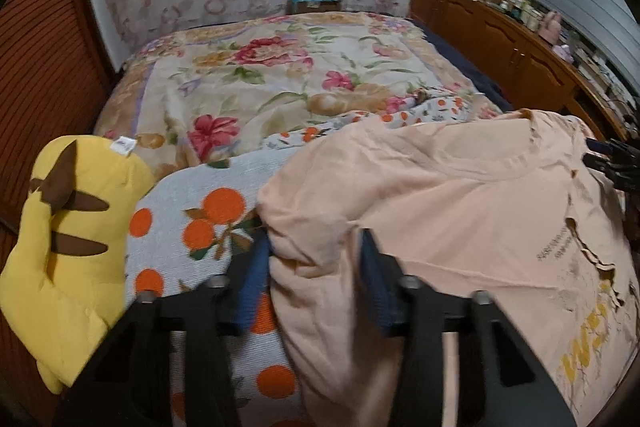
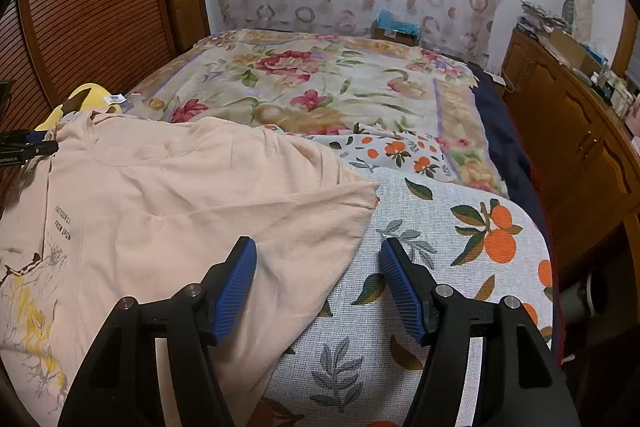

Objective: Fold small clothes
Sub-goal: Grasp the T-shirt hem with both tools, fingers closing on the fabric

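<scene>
A peach T-shirt (image 1: 460, 195) (image 2: 180, 187) with a yellow print and small black lettering lies spread on an orange-print cloth (image 1: 192, 219) (image 2: 460, 227) at the near end of the bed. My left gripper (image 1: 314, 239) has its blue pads on either side of the shirt's bunched left sleeve, and the fabric fills the gap between them. My right gripper (image 2: 319, 247) stands open over the shirt's right sleeve edge. Its left pad (image 2: 236, 283) is above the sleeve and its right pad is above the orange-print cloth. Nothing is pinched between them.
A yellow plush toy (image 1: 68, 227) (image 2: 86, 97) lies left of the shirt. A floral blanket (image 1: 260, 79) (image 2: 320, 79) covers the bed beyond. A wooden cabinet (image 1: 500, 35) (image 2: 568, 131) loaded with items runs along the right, and a louvred wooden door (image 2: 100, 7) stands on the left.
</scene>
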`<state>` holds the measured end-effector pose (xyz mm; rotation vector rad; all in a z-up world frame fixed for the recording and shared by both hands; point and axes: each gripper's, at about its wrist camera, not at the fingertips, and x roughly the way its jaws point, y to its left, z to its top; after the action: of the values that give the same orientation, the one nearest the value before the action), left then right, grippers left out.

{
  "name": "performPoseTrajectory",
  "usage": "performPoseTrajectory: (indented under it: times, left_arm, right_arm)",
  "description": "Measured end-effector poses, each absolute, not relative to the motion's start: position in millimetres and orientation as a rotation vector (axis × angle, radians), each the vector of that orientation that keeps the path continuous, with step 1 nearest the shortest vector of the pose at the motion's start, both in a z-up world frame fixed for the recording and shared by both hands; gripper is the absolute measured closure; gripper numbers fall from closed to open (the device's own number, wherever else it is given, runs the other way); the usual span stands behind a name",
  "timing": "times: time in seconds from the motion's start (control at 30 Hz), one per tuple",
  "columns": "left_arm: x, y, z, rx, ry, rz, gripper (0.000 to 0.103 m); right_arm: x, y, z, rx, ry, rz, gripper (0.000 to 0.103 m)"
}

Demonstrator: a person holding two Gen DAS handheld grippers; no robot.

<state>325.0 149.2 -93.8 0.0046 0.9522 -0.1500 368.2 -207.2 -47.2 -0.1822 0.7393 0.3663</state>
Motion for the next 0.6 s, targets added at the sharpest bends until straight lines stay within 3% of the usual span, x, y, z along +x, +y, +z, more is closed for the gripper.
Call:
performPoseTrajectory:
  times: [0.37, 0.4, 0.43, 0.5, 0.53, 0.6]
  left_arm:
    - [331, 151, -92, 0.001, 0.970, -0.157, 0.070]
    - [331, 150, -92, 0.006, 0.975, -0.163, 0.070]
    - [332, 149, -92, 0.010, 0.979, -0.168, 0.073]
    - [333, 147, -91, 0.005, 0.987, -0.182, 0.091]
    - [331, 147, -89, -0.005, 0.986, -0.195, 0.092]
    - [325, 142, -83, 0.008, 0.961, -0.192, 0.093]
  right_arm:
    - [393, -206, -45, -0.211, 0.751, 0.431, 0.039]
    - [395, -204, -44, -0.213, 0.748, 0.435, 0.046]
    - [395, -202, -45, -0.213, 0.745, 0.445, 0.061]
    - [397, -198, -45, -0.213, 0.745, 0.468, 0.080]
    - [397, -195, -45, -0.211, 0.753, 0.494, 0.095]
    - [394, -190, -46, -0.237, 0.748, 0.514, 0.095]
